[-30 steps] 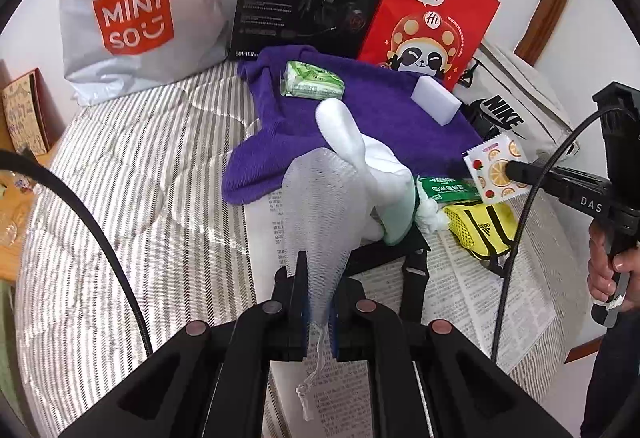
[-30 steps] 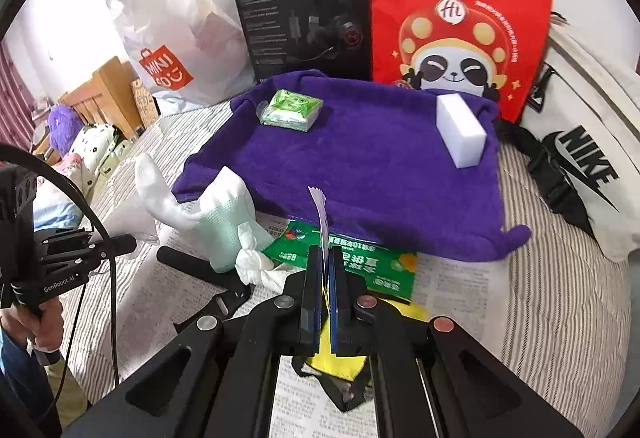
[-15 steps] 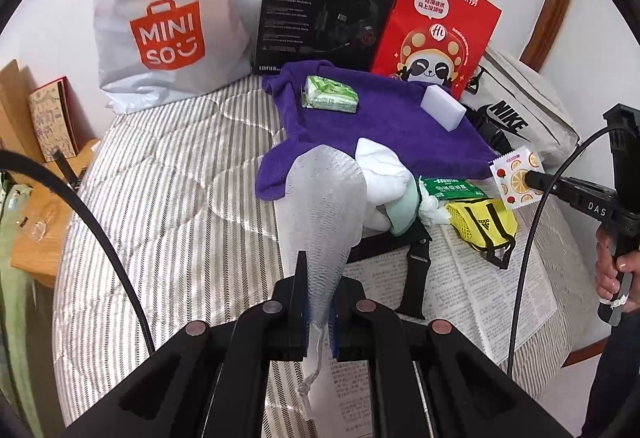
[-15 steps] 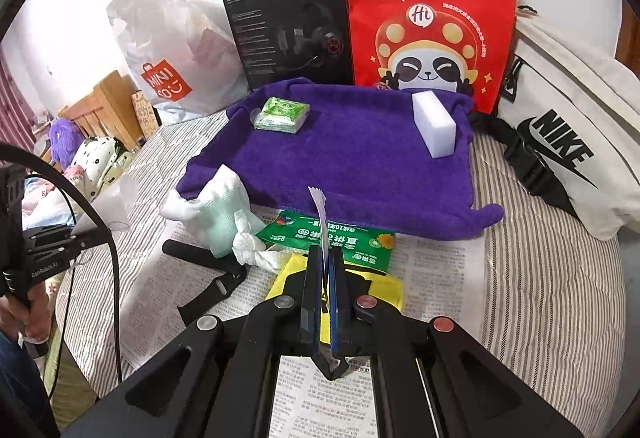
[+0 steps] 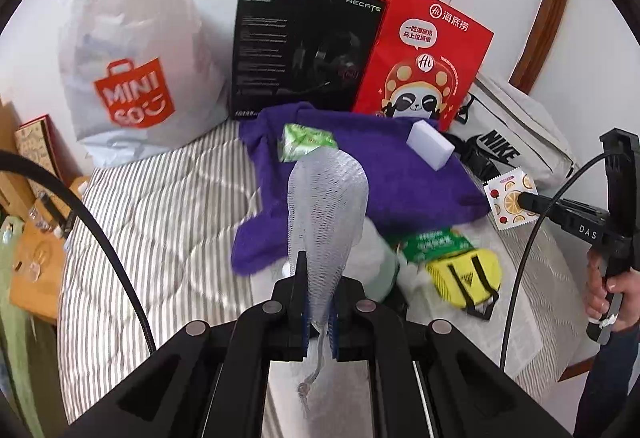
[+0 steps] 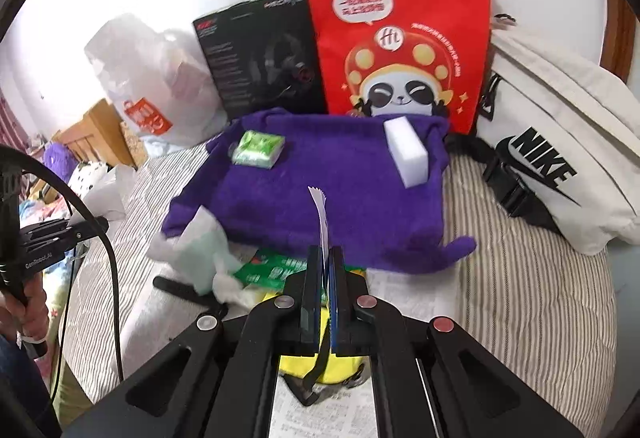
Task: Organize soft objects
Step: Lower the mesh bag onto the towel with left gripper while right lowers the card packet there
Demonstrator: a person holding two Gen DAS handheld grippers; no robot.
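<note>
- The left gripper (image 5: pixel 318 302) is squeezed tight on a white mesh net pouch (image 5: pixel 328 206). The pouch stands up from the jaws, and its string hangs down below them.
- The right gripper (image 6: pixel 325 278) is pinched on a flat paper packet with orange fruit pictures (image 5: pixel 510 200). In the right wrist view the packet shows only as a thin edge (image 6: pixel 320 214).
- A purple fuzzy towel (image 6: pixel 320 194) lies on the striped bed cover (image 5: pixel 160 206).
- A green tissue pack (image 6: pixel 258 149) and a white sponge block (image 6: pixel 408 152) sit on the towel, well apart.
- A pale green and white glove (image 6: pixel 200 254) lies just beside the towel's near edge.
- A green flat packet (image 6: pixel 276 270) and a yellow pouch with black straps (image 5: pixel 466 276) lie on the newspaper (image 5: pixel 532 322) near the glove.
</note>
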